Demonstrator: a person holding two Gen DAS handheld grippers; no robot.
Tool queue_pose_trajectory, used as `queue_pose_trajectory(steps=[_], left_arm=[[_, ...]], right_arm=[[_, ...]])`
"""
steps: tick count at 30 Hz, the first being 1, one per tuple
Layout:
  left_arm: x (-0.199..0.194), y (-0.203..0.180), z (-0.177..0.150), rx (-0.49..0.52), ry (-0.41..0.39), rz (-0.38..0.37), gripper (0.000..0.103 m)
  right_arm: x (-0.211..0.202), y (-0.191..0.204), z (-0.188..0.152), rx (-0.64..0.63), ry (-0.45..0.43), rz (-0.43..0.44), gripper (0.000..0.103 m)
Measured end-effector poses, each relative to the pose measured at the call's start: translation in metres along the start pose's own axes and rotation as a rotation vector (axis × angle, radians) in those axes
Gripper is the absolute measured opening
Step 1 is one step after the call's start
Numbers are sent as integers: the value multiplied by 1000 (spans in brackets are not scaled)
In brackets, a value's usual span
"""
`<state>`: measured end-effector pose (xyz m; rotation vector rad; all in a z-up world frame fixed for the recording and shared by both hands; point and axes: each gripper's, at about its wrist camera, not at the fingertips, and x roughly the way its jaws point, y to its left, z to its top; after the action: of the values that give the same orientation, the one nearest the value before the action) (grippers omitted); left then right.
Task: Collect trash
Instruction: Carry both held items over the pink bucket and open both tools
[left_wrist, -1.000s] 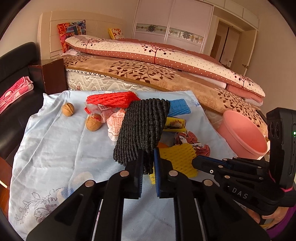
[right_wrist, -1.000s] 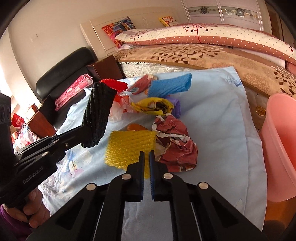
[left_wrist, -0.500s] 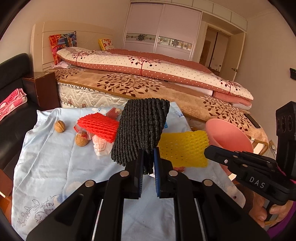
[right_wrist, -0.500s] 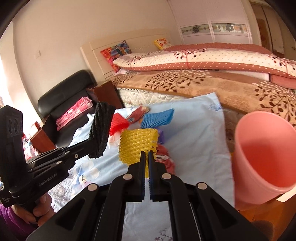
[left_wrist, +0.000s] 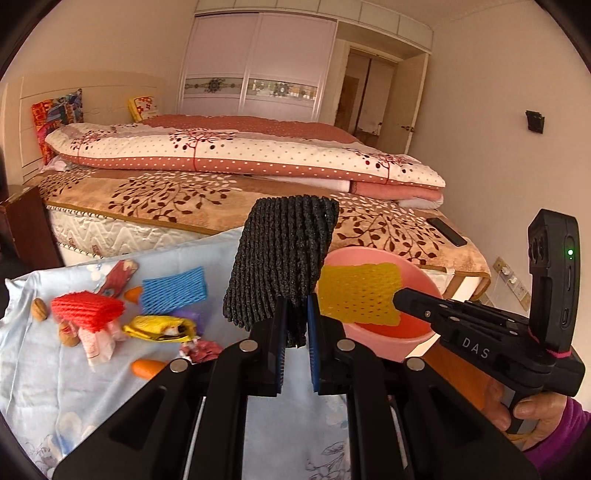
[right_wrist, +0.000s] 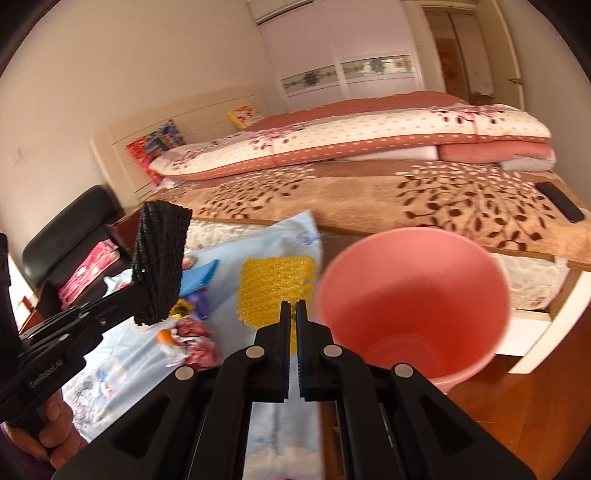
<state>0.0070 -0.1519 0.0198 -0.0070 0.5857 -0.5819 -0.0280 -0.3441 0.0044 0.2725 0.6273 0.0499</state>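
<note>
The yellow foam net (right_wrist: 275, 291) is clenched in the right claw (right_wrist: 291, 321), the black foam net (left_wrist: 284, 266) in the left claw (left_wrist: 297, 325). The pink bin (right_wrist: 413, 295) lies at two o'clock, nearer the right hand.

1. Right gripper (right_wrist: 291, 314) clamped on yellow foam net (right_wrist: 275, 290), just left of pink bucket (right_wrist: 413, 306).
2. Left gripper (right_wrist: 142, 291) pinching black foam net (right_wrist: 160, 258) above blue cloth (right_wrist: 273, 243).
</note>
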Motion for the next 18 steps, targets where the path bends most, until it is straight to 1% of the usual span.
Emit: queue_pose_trajectory(steps=[7,12,15,18], left_arm=[[37,-43,10,60,33,-99,10],[66,-67,13,75,74,-166,10],[84,-78,13,82,106,-192,10],[101,-85,11,82,139,-201,10]], right_arm=[[-1,-54,3,67,4,-150,3],[3,-78,0,97,23,-206,3],[5,-88,-2,108,36,-226,3],[7,-95,-5,121,49,-238,3]])
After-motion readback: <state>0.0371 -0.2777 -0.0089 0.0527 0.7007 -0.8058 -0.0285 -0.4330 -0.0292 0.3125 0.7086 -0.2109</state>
